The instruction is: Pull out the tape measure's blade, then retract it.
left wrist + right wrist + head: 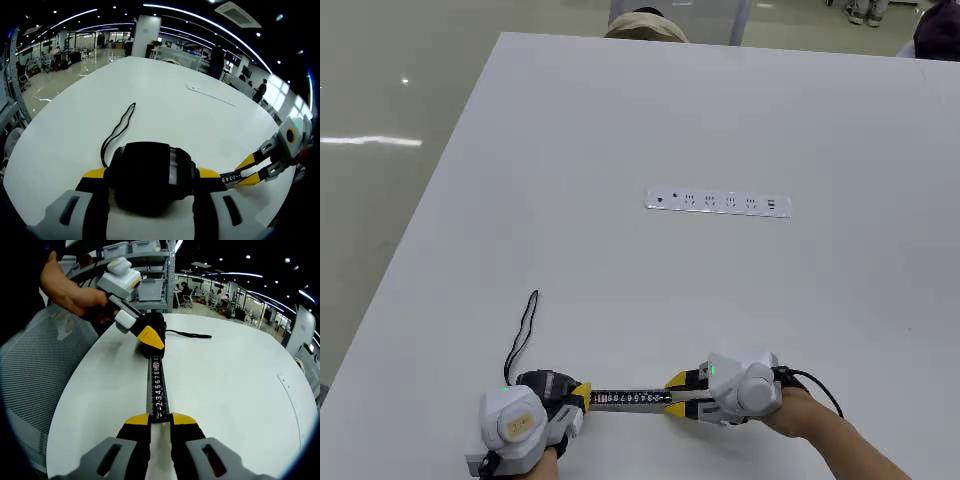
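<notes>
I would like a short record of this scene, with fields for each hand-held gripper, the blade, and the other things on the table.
left hand-held gripper: shut on the tape measure case
right hand-held gripper: shut on the tip of the blade
blade state: pulled out a short way, straight between the grippers, numbers up
strap: lies loose on the table, by the case
power strip: farther off, apart from the work
task stage: blade out, not yet retracted

I am reading the numbers 2 through 9 along the blade (157, 385); the left gripper view is showing 2345.
</notes>
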Demonstrator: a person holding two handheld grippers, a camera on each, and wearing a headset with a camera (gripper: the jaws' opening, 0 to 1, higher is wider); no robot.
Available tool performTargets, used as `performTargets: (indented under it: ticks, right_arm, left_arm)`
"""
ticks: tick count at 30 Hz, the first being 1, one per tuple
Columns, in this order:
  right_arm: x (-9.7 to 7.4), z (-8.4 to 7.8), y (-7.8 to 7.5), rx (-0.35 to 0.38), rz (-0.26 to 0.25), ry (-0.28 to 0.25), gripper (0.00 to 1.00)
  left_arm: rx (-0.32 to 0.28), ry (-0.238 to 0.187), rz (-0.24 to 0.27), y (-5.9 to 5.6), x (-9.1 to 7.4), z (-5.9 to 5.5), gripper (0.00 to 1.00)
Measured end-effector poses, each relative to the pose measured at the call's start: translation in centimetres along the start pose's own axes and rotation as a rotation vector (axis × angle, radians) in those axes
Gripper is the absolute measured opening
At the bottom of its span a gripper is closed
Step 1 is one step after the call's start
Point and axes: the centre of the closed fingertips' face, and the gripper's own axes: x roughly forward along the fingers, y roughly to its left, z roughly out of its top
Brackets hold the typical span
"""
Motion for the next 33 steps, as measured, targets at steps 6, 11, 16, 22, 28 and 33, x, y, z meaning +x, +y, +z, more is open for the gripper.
performTargets:
  ticks: [6,11,16,22,28,33]
  right_arm:
    - [0.2,0.1,0.0,0.001,0.001,-0.004,0.13]
    - [0.4,0.3,0.1,0.001,0.002,-0.005,0.13]
    - [0.5,0.5,0.1,0.003,0.003,-0.008,0.13]
    - [0.9,0.7,0.2,0.004,0.007,-0.014,0.13]
    - [1.3,1.0,0.2,0.004,0.012,-0.017,0.13]
    - [1.5,1.1,0.3,0.003,0.015,-0.019,0.13]
  left_arm:
    - [-0.006,-0.001,-0.005,0.0,0.0,0.0,0.65]
    - [-0.008,-0.003,-0.009,0.0,0.0,0.0,0.65]
    - [-0.008,-0.001,-0.013,0.0,0.0,0.0,0.65]
    - [-0.017,0.0,-0.019,0.0,0.1,0.0,0.65]
    - [-0.016,0.001,-0.023,0.1,0.1,0.0,0.65]
    - [-0.017,0.001,-0.024,0.1,0.1,0.0,0.65]
